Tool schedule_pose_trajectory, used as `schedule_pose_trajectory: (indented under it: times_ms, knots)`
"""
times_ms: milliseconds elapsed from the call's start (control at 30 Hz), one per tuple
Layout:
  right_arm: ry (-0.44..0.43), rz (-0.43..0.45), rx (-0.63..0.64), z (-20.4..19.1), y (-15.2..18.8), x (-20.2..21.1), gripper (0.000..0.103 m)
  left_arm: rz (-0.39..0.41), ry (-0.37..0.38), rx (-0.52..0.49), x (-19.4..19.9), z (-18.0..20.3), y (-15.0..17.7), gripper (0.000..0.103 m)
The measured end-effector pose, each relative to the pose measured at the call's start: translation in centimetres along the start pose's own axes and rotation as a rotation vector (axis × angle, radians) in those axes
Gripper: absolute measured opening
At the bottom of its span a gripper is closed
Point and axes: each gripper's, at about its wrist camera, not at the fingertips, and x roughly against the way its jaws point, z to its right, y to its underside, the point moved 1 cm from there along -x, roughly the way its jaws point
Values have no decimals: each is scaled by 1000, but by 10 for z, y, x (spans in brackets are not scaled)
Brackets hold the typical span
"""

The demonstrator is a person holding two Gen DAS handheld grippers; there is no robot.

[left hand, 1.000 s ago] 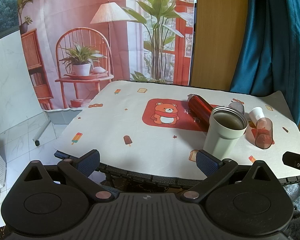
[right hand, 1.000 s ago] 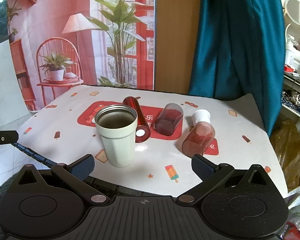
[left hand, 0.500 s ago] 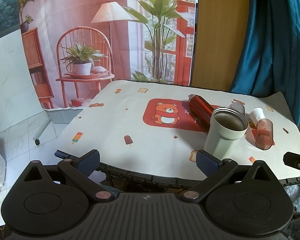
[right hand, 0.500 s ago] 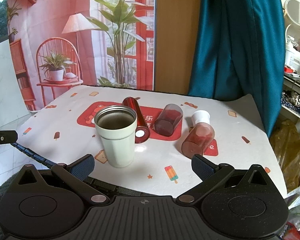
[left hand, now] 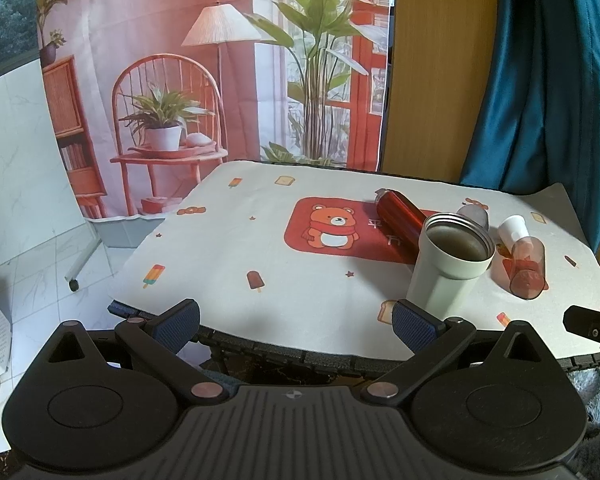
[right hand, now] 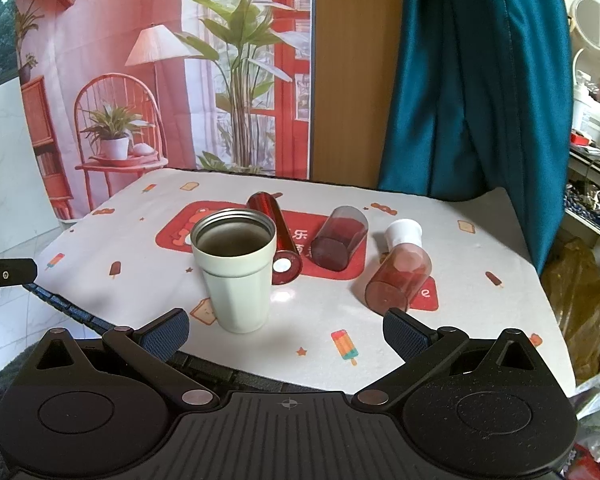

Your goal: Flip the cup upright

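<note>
A pale green cup [right hand: 236, 270] with a metal rim stands upright near the table's front edge; it also shows in the left wrist view [left hand: 448, 264]. Behind it lie a red metallic bottle [right hand: 274, 236], a dark red translucent cup [right hand: 340, 236] on its side and a red bottle with a white cap [right hand: 398, 268]. My right gripper [right hand: 286, 330] is open and empty, just in front of the green cup. My left gripper [left hand: 296, 322] is open and empty at the table's front edge, left of the cup.
The table [right hand: 480, 240] carries a white cloth with a red bear mat [left hand: 332, 226]. A teal curtain [right hand: 472, 80] and a printed backdrop [left hand: 180, 60] hang behind. The table's left half holds nothing. A tiled floor [left hand: 32, 248] lies to the left.
</note>
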Motion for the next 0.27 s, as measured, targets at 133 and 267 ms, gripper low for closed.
schedule_pose_trajectory:
  times_ms: [133,267]
  knots:
    - [0,0,-1,0,0,0,103,1,1,-1,1,1,0,103]
    - [0,0,-1,0,0,0,103,8,6,-6,2,2,0,103]
